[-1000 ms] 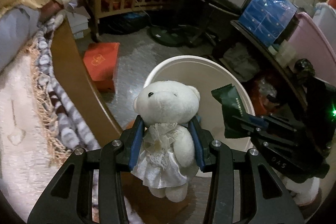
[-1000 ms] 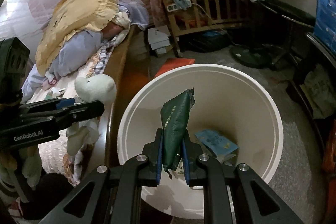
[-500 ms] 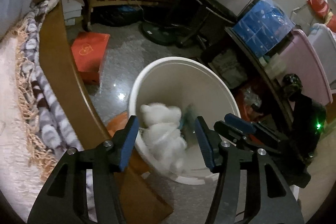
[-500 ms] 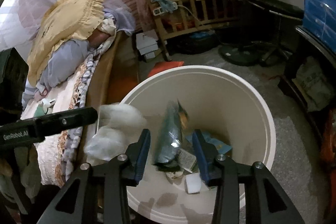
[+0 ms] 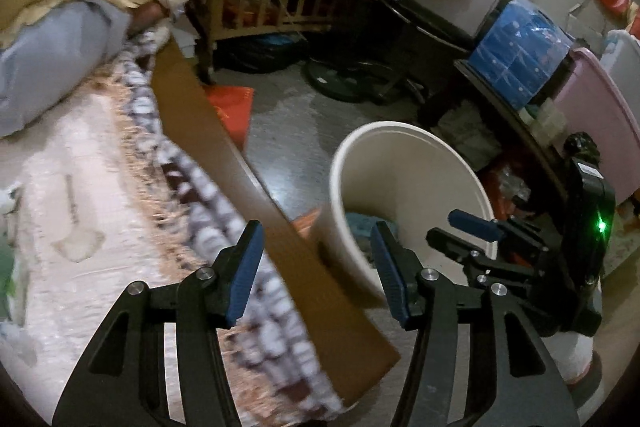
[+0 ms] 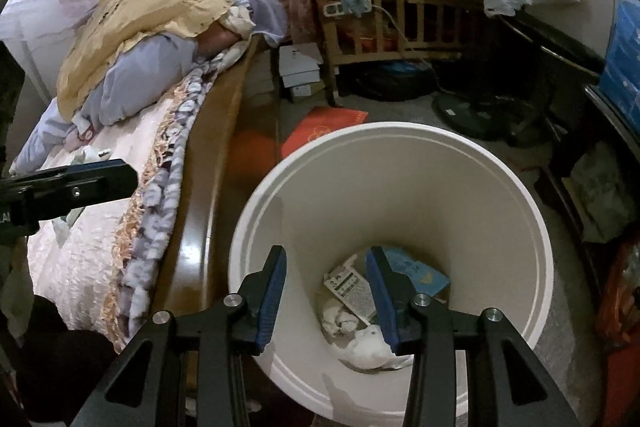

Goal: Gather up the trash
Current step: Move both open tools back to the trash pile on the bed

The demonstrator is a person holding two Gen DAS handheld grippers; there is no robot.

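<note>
- Trash now lies in the bottom of the white bin (image 6: 532,227): a white plush bear (image 6: 370,347), a printed wrapper (image 6: 348,285) and blue paper (image 6: 420,271), directly below my right gripper (image 6: 326,301).
- Bed (image 5: 72,227) with any remaining litter lies to my left, nearer my left gripper (image 5: 316,273), which sits over the bed edge.
- Both sets of jaws stand spread and empty.
- A second ago the left pinched the bear and the right a green packet; both have been dropped in.
</note>
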